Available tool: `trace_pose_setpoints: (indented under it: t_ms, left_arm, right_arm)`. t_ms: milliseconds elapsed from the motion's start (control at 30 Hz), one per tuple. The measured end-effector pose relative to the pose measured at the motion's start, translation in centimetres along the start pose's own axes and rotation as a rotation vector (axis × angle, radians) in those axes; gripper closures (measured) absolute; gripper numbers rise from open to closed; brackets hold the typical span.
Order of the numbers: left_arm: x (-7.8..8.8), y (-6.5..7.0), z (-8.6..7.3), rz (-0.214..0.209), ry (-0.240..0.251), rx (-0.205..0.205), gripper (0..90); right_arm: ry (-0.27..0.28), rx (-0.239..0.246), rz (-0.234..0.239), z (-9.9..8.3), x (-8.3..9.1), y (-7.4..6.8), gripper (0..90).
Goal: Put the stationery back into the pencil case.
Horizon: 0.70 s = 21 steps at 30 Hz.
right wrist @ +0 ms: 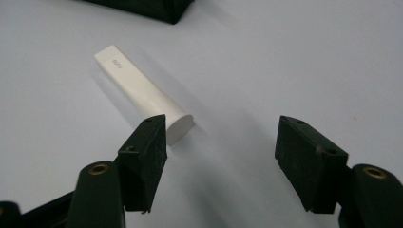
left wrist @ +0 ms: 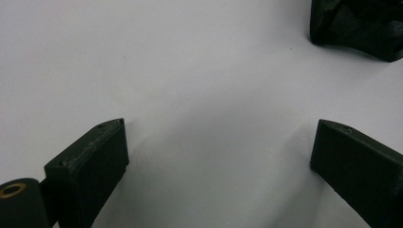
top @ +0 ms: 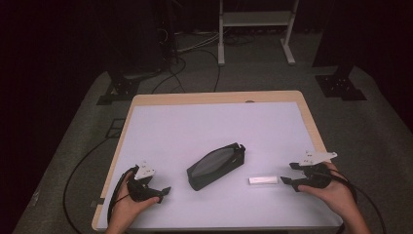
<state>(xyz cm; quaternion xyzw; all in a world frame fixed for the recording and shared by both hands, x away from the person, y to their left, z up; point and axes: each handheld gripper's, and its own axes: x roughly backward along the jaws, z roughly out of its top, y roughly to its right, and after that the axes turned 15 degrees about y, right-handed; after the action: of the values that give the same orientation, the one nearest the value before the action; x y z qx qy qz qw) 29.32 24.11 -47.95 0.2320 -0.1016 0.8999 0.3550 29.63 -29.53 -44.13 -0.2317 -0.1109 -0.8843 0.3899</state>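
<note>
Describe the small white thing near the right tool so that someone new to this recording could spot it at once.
Start at the white-topped table and find the black zip pouch lying at its middle. Just right of it, before the right tool, lies the white stick: flat, short and pale, the lone light thing among black ones.

A small white tube (top: pixel 263 180) lies flat on the white table (top: pixel 195 126), its long axis running three o'clock to nine o'clock; one end flattened and marked with faint grey print, the other rounded; a black zipped pouch (top: pixel 215 166) rests at its ten o'clock, close by, not touching.
</note>
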Motion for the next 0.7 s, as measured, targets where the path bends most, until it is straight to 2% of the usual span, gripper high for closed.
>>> trace_pose_setpoints:
  t_ms: [700]
  left_arm:
    - [0.0, 0.0, 0.0, 0.000, 0.000, 0.001, 4.5]
  right_arm:
    - [-0.016, 0.071, 0.106, 2.0, -1.4, -1.2, 35.2]
